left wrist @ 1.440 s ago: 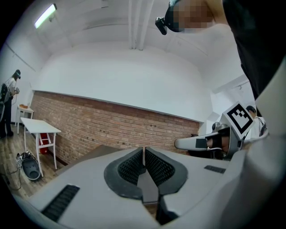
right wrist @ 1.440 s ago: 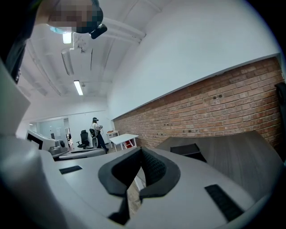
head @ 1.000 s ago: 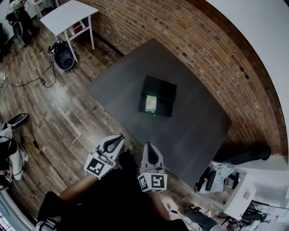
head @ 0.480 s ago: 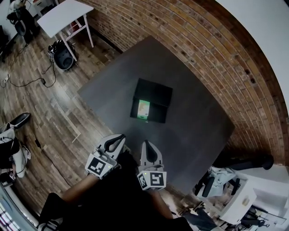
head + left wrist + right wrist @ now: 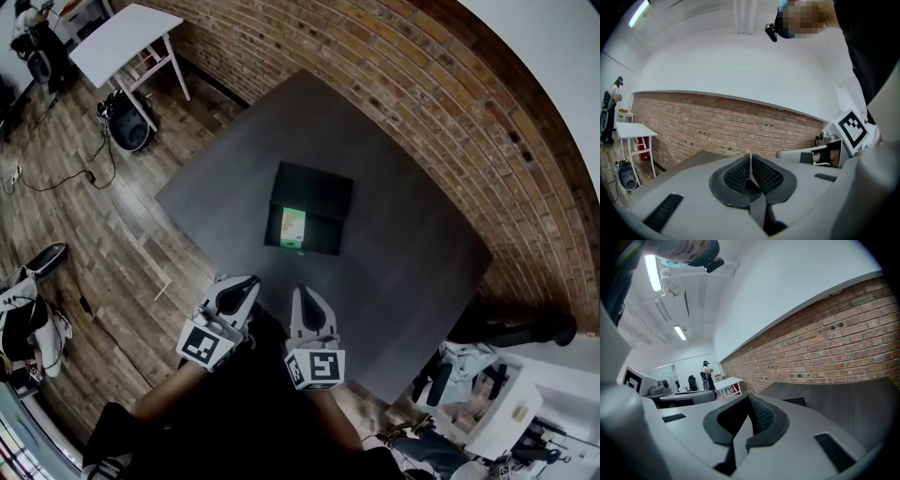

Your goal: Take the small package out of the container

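Soft, even light fills the head view, leaving shadows faint and the dark bench (image 5: 403, 281) matte, while the fisheye lens bows the brick wall (image 5: 441, 103) into an arc and blackens the corners. In the right gripper view a ceiling strip light (image 5: 652, 273) burns out to white. Both gripper views are ringed in black, and the left tongs (image 5: 750, 159) and right tongs (image 5: 749, 398) look soft close to the lens.
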